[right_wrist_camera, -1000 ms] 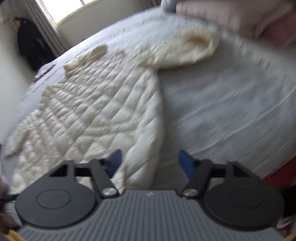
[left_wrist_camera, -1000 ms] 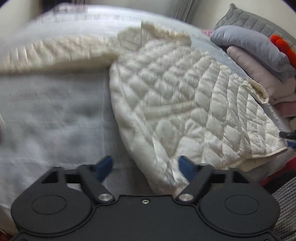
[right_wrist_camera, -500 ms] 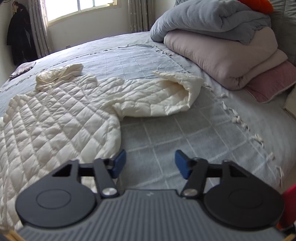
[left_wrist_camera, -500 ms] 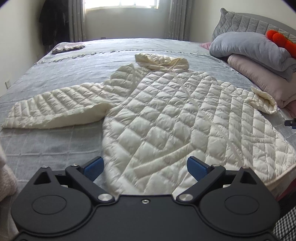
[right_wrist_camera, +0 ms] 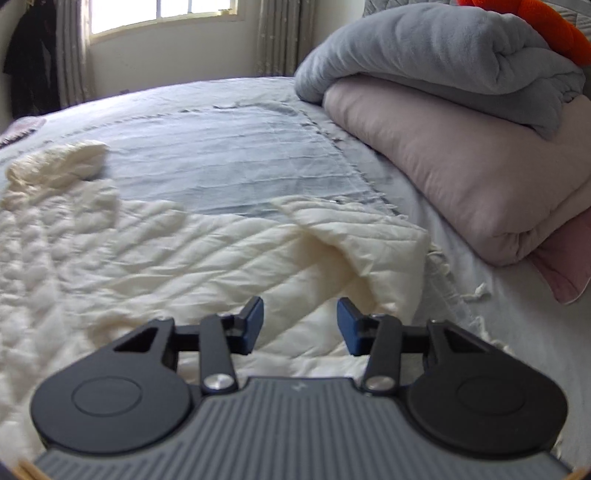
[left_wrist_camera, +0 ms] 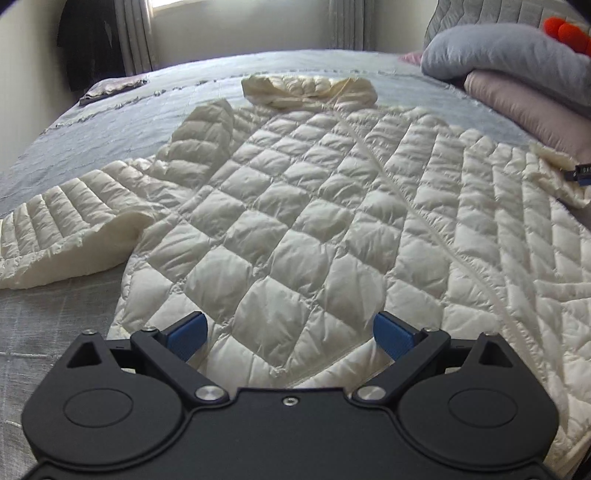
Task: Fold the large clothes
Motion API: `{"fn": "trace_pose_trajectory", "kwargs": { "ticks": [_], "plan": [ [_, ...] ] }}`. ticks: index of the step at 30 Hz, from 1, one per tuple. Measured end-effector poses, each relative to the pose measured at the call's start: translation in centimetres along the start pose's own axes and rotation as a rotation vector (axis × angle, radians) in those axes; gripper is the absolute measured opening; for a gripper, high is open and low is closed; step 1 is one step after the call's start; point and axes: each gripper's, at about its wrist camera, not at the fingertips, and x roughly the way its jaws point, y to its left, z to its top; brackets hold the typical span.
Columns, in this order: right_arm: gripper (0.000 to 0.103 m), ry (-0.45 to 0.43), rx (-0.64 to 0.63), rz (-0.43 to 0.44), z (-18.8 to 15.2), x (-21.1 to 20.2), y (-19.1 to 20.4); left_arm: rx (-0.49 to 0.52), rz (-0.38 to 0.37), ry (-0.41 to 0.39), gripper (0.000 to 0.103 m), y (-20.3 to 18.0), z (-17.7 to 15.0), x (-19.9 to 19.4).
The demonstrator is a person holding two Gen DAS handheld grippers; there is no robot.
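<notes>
A cream quilted puffer jacket (left_wrist_camera: pixel 317 206) lies spread flat on the grey bed (left_wrist_camera: pixel 122 122), hood (left_wrist_camera: pixel 310 90) at the far end, one sleeve (left_wrist_camera: pixel 70 229) stretched out to the left. My left gripper (left_wrist_camera: pixel 290 334) is open and empty just above the jacket's hem. In the right wrist view the jacket's other sleeve (right_wrist_camera: pixel 258 258) lies across the front, its cuff (right_wrist_camera: pixel 388 251) toward the bedding. My right gripper (right_wrist_camera: pixel 300 325) is open and empty over that sleeve. Its tip shows at the left wrist view's right edge (left_wrist_camera: pixel 580 173).
Folded grey and pink duvets (right_wrist_camera: pixel 461 122) are stacked at the head of the bed on the right, with an orange soft thing (right_wrist_camera: pixel 546 22) on top. A dark flat item (left_wrist_camera: pixel 110 90) lies at the bed's far left corner. Dark clothes (left_wrist_camera: pixel 88 40) hang by the window.
Both grippers have moved in closer over the jacket. The right one has swung from the bare bedspread to above the right sleeve. The jacket lies as before.
</notes>
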Motion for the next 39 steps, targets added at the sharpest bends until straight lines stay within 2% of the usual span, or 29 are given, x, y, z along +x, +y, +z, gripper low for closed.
{"fn": "trace_pose_trajectory", "kwargs": {
  "ticks": [2,4,8,11,12,13,15,18,20,23,25,27,29,31,33,34,35,36,37,38,39],
  "plan": [
    [0.042,-0.007,-0.013,-0.077,0.0,1.4,-1.5,-0.003,-0.008,0.017,0.098,0.2,-0.4,0.7],
    [0.042,-0.018,0.008,-0.115,-0.3,1.9,-3.6,-0.015,-0.026,0.012,0.101,0.7,-0.9,1.0],
    [0.042,-0.009,0.201,-0.052,-1.3,1.8,-9.7,-0.019,-0.053,0.007,0.103,1.2,-1.1,1.1],
    [0.047,0.018,0.273,-0.119,-3.0,1.5,-12.9,-0.008,-0.071,0.013,0.103,1.4,-0.9,1.1],
    [0.057,0.032,0.289,-0.128,-3.6,1.3,-13.7,-0.003,-0.081,0.019,0.103,1.6,-0.8,0.9],
    [0.060,0.048,0.305,-0.146,-4.2,1.0,-14.5,0.002,-0.090,0.024,0.103,1.8,-0.6,0.7],
    [0.061,0.063,0.312,-0.143,-5.1,0.2,-15.6,0.004,-0.090,0.025,0.103,2.7,0.0,0.1],
    [0.069,0.051,0.326,-0.102,-5.3,-1.4,-16.7,-0.033,0.013,-0.030,0.103,5.3,1.1,-1.2],
    [0.075,0.036,0.347,-0.063,-5.0,-1.9,-17.1,-0.093,0.081,-0.058,0.103,8.5,1.7,-1.6],
    [0.078,0.034,0.384,-0.017,-4.3,-1.3,-16.9,-0.257,0.220,-0.062,0.103,15.4,2.5,-0.6],
    [0.078,0.042,0.403,-0.014,-3.8,-0.2,-16.5,-0.401,0.332,-0.071,0.103,20.4,2.6,0.3],
    [0.078,0.051,0.419,-0.017,-3.3,0.9,-15.9,-0.537,0.410,-0.080,0.102,24.9,2.5,1.4],
    [0.078,0.057,0.432,-0.029,-3.0,1.7,-15.1,-0.620,0.477,-0.081,0.101,28.3,2.6,2.8],
    [0.077,0.051,0.434,-0.058,-2.8,2.5,-14.3,-0.656,0.554,-0.079,0.099,30.5,2.7,4.2],
    [0.076,0.051,0.439,-0.099,-2.5,3.5,-13.7,-0.724,0.583,-0.088,0.071,32.6,2.5,5.3],
    [0.073,0.049,0.447,-0.113,-2.5,3.9,-13.5,-0.765,0.573,-0.101,0.068,33.4,2.3,5.7],
    [0.071,0.041,0.459,-0.132,-2.4,4.3,-13.3,-0.789,0.572,-0.127,0.054,33.8,2.2,5.9],
    [0.061,0.029,0.470,-0.155,-2.3,4.9,-13.2,-0.782,0.571,-0.144,0.029,33.8,2.3,6.0],
    [0.046,0.017,0.478,-0.174,-2.3,5.2,-12.9,-0.769,0.551,-0.157,0.017,33.7,2.4,5.9],
    [0.035,0.003,0.481,-0.193,-2.4,5.0,-13.1,-0.783,0.575,-0.187,0.010,33.2,2.4,5.3],
    [0.021,-0.005,0.479,-0.207,-2.4,5.0,-12.9,-0.789,0.652,-0.215,0.008,32.2,2.2,4.5]
  ]
}}
